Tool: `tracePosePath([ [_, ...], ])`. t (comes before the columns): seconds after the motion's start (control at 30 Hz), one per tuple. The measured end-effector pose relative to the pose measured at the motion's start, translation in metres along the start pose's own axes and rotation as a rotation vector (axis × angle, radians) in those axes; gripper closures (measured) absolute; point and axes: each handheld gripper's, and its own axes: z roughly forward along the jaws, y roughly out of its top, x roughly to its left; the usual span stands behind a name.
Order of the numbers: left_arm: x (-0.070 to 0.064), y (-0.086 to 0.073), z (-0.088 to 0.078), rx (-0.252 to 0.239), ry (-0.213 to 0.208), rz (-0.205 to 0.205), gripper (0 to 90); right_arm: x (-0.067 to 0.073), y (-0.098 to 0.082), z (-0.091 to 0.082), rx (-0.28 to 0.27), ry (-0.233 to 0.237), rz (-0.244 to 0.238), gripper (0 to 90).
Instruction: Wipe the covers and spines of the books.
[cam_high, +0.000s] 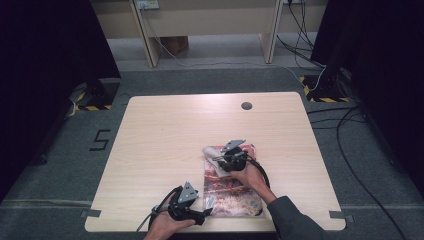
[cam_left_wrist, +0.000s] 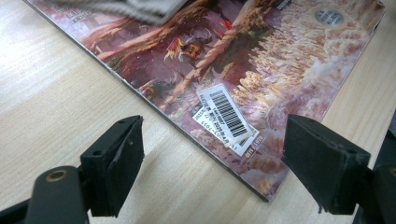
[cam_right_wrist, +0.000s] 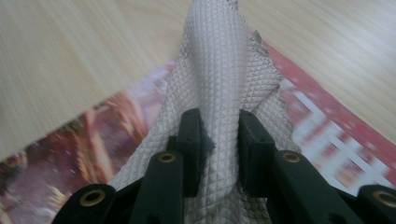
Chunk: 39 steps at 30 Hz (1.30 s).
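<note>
Cloth (cam_right_wrist: 219, 88), pinched in the right gripper's (cam_right_wrist: 220, 140) closed jaws, rests on the magazine (cam_high: 231, 187) near the table's (cam_high: 160, 130) front edge, which could slide under wiping, I judge, since the left gripper (cam_left_wrist: 212, 163) gapes empty beside its corner.

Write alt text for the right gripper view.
The right gripper has its two black jaws pinched shut on a fold of grey waffle-textured cloth. The cloth drapes over a glossy red-and-brown magazine lying flat on the pale wooden table.
</note>
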Motion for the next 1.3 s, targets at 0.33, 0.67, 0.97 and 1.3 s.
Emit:
tracePosePath([
  [0.33, 0.001, -0.003, -0.003, 0.002, 0.007, -0.004, 20.1, -0.030, -0.026, -0.024, 0.004, -0.065, 0.081, 73.7],
  [0.67, -0.003, -0.007, -0.005, 0.012, 0.003, 0.004, 19.7, -0.009, -0.022, -0.021, 0.004, -0.050, 0.031, 74.2],
  [0.97, -0.004, -0.008, -0.008, 0.010, 0.002, 0.000, 19.7, 0.028, -0.010, -0.009, 0.000, 0.032, -0.047, 74.2],
  [1.3, -0.003, -0.010, -0.010, 0.011, 0.007, -0.005, 19.7, 0.024, -0.011, -0.009, 0.000, 0.052, -0.032, 73.2],
])
